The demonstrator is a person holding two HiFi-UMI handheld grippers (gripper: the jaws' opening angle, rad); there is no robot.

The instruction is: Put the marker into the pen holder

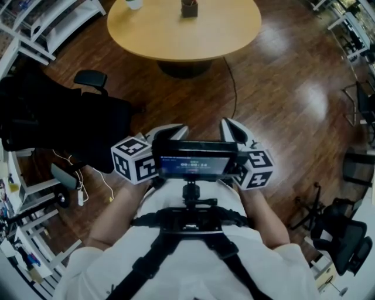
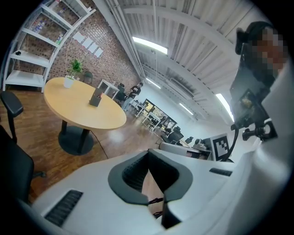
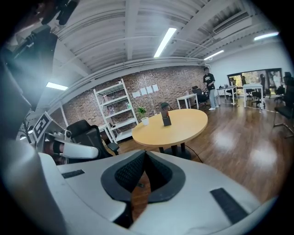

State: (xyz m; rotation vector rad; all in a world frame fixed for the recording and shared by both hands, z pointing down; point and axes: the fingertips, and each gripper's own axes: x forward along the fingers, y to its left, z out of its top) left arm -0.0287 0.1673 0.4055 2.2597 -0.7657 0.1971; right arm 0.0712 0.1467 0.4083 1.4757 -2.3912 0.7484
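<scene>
A dark pen holder [image 1: 188, 8] stands on the round wooden table [image 1: 176, 35] at the far side of the room, also visible in the left gripper view [image 2: 95, 97] and the right gripper view [image 3: 166, 119]. I see no marker lying loose anywhere. My left gripper [image 1: 180, 130] and right gripper [image 1: 226, 123] are held side by side close to the person's chest, well short of the table. The left gripper [image 2: 148, 152] has its jaws closed tip to tip with nothing in them. The right gripper [image 3: 146, 152] is likewise shut and empty.
A black office chair [image 1: 64, 126] stands left of the grippers and more dark chairs [image 1: 345, 234] at the right. A white plant pot [image 1: 133, 3] sits on the table. A cable [image 1: 233, 82] runs over the wooden floor. White shelves [image 3: 112, 110] line the brick wall. A person [image 3: 210, 87] stands far off.
</scene>
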